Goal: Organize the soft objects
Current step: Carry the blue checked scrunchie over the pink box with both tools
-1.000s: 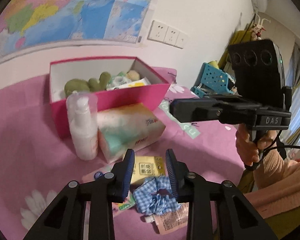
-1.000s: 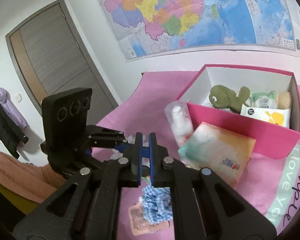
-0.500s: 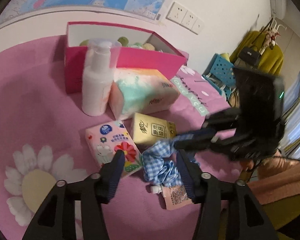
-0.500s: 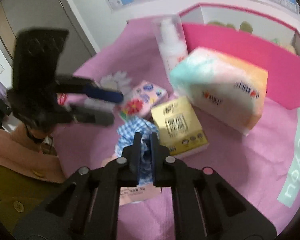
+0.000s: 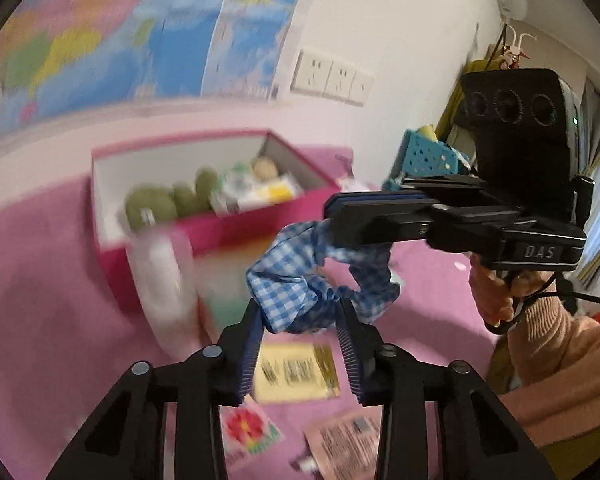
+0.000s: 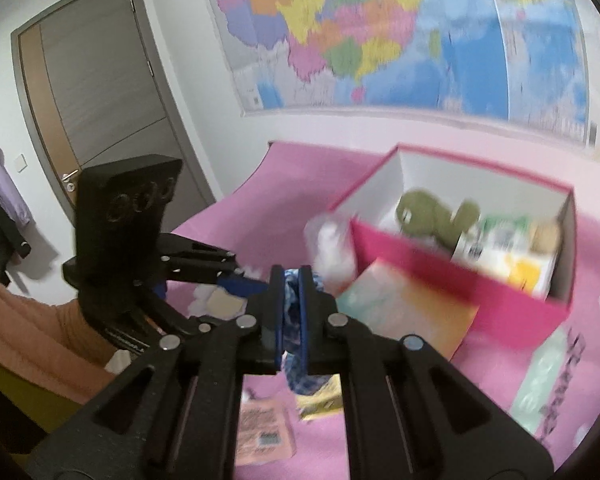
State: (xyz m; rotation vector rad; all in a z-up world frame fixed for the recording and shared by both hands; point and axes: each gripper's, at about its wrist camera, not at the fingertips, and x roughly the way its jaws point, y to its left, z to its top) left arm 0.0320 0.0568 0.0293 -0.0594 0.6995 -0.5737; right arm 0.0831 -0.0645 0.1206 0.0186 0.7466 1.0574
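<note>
Right gripper [image 6: 289,276] clamped tight on blue checked scrunchie [image 6: 296,376], fabric hanging below its jaws. Pink box [image 6: 452,300] up-right of it, green plush [image 6: 428,216] inside. Tissue pack [image 6: 404,312] just in front of the box. Left gripper [image 6: 236,280] left of the scrunchie, close.

both wrist views look down along their jaws, sharing the pink box [image 5: 204,236] close ahead.

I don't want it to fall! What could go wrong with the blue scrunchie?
The left claw, jaws just closed, pinches the scrunchie only at its fingertips, so it may slip. The right claw grips another part; pulling apart could snap it free. The white bottle stands before the pink box and might get knocked.
</note>
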